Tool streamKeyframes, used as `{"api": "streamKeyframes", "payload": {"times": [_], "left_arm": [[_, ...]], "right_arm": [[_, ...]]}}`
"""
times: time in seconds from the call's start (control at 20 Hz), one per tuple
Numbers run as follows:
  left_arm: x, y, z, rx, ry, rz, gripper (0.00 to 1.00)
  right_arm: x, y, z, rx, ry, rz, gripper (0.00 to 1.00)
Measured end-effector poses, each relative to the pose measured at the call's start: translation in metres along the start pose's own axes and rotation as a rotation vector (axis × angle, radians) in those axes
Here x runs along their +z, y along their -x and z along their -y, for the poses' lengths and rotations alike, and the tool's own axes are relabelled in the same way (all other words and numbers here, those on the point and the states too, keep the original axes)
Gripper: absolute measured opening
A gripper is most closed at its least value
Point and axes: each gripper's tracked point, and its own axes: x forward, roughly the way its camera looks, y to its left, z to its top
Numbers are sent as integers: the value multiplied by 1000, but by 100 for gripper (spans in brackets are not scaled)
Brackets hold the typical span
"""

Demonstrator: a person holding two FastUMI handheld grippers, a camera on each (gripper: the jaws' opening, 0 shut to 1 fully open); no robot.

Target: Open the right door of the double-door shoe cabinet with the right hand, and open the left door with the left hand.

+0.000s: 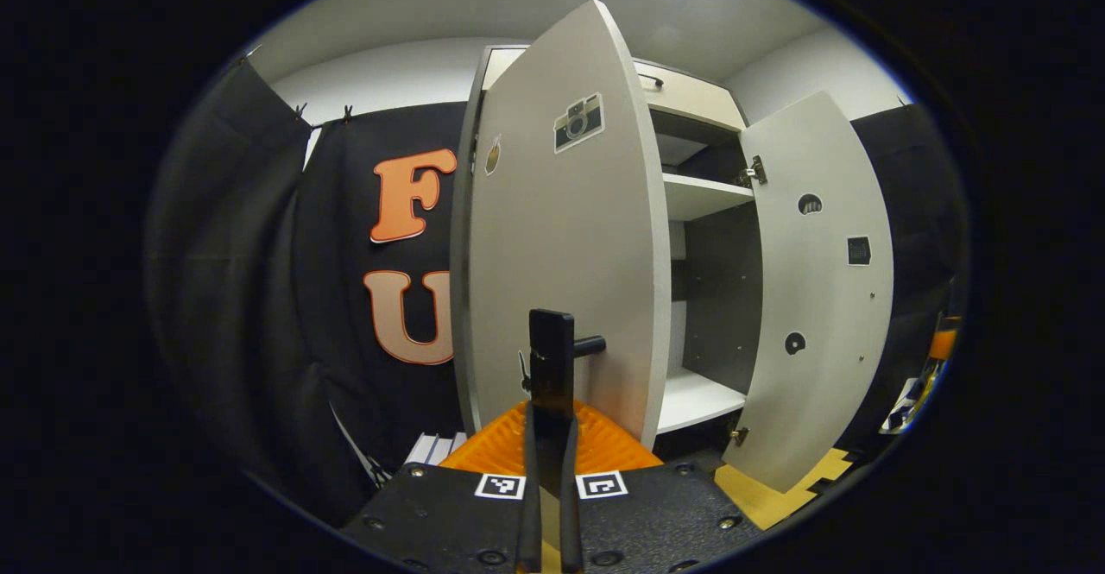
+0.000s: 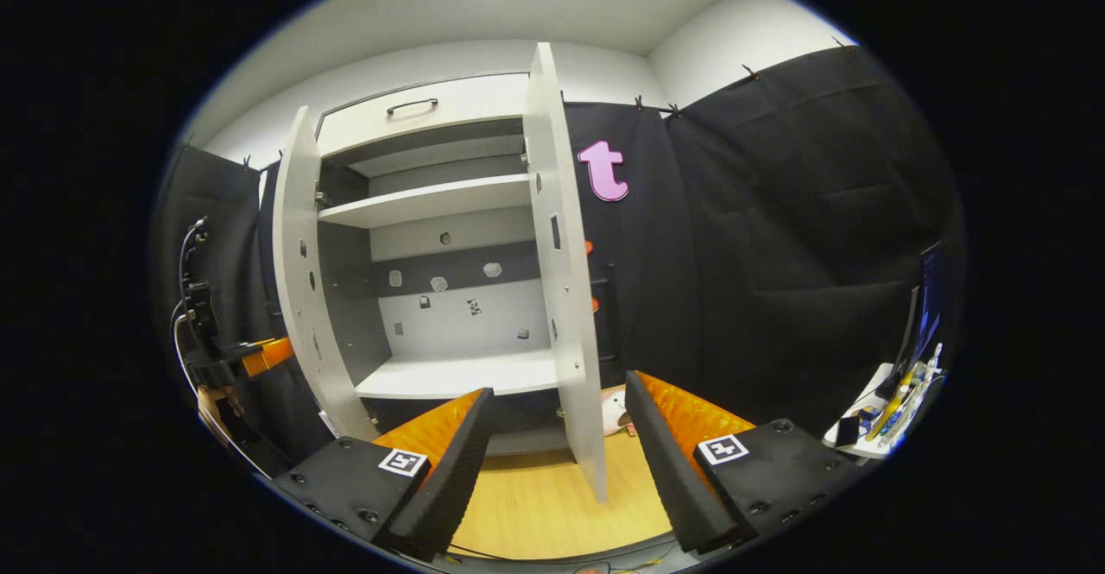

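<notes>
The left gripper (image 1: 550,358) pinches the left door (image 1: 561,237) handle (image 1: 590,346) at 12 o'clock; it should pull gently outward. The right gripper (image 2: 552,462) gapes beside the open right door (image 2: 565,298).

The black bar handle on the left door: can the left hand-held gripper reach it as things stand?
Probably yes: the left hand-held gripper sits right at the black bar handle of the pale grey left door, fingers closed around it.

Open room is left between the swung-out left door (image 2: 302,272) and right door (image 2: 565,280); the lower shelf (image 2: 457,375) lies unblocked. The right door's edge is set between the spread fingers (image 2: 449,462) of the right claw (image 2: 557,462).
</notes>
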Motion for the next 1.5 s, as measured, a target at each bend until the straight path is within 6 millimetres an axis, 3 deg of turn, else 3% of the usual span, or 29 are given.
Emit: {"api": "streamKeyframes", "payload": {"times": [0.2,0.5,0.8,1.15,1.35,1.45,1.5], "left_arm": [[0,2,-9,22,2,-1,6],[-2,8,-38,118,-9,-8,2],[-10,23,-53,156,1,-26,1],[-11,45,-47,141,10,-56,0],[-8,55,-27,119,45,-60,0],[-4,58,-28,138,35,-51,0],[-1,62,-30,152,30,-43,0]], "right_arm": [[0,3,-11,24,-8,-1,98],[-1,4,-9,25,12,-1,99],[-4,-5,-20,48,16,-10,98],[-11,-13,-22,44,42,-19,99],[-10,-19,-12,27,59,-19,99],[-8,-20,-10,23,71,-18,99],[-7,-20,-9,20,78,-14,89]]}}
